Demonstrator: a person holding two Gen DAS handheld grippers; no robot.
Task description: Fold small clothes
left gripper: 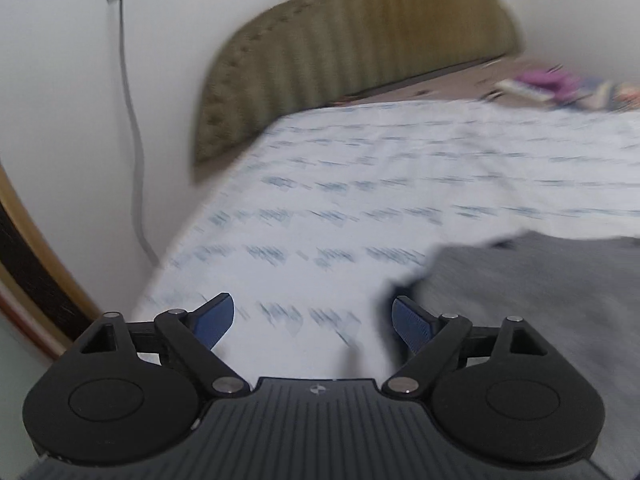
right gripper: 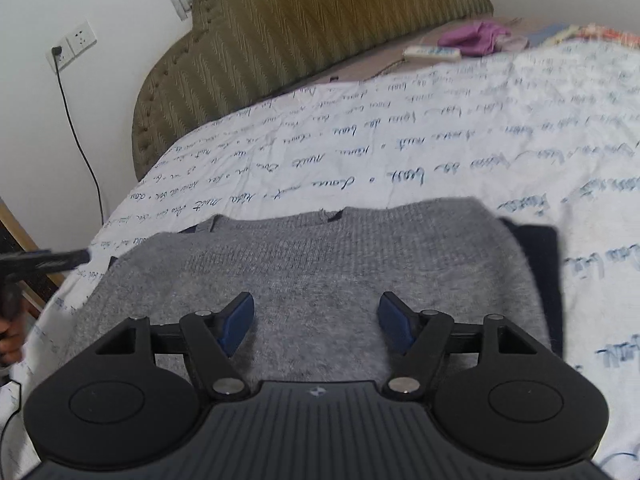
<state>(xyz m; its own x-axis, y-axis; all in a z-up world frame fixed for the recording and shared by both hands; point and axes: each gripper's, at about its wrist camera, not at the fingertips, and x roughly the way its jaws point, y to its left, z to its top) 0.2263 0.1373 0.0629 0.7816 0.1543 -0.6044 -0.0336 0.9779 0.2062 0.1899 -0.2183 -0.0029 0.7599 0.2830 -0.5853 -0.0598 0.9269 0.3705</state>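
Note:
A grey knitted garment lies flat on the white bedsheet with blue script. A dark navy part shows along its right edge. My right gripper hovers over the near half of the garment, jaws open with nothing between them. My left gripper is open over bare sheet; the grey garment lies just right of its right finger. The left wrist view is blurred. In the right wrist view, the left gripper's tip shows at the garment's left edge.
An olive padded headboard stands at the far end of the bed. A purple cloth and a white flat object lie near it. A wall socket with a hanging cable is at left, with wooden furniture beside the bed.

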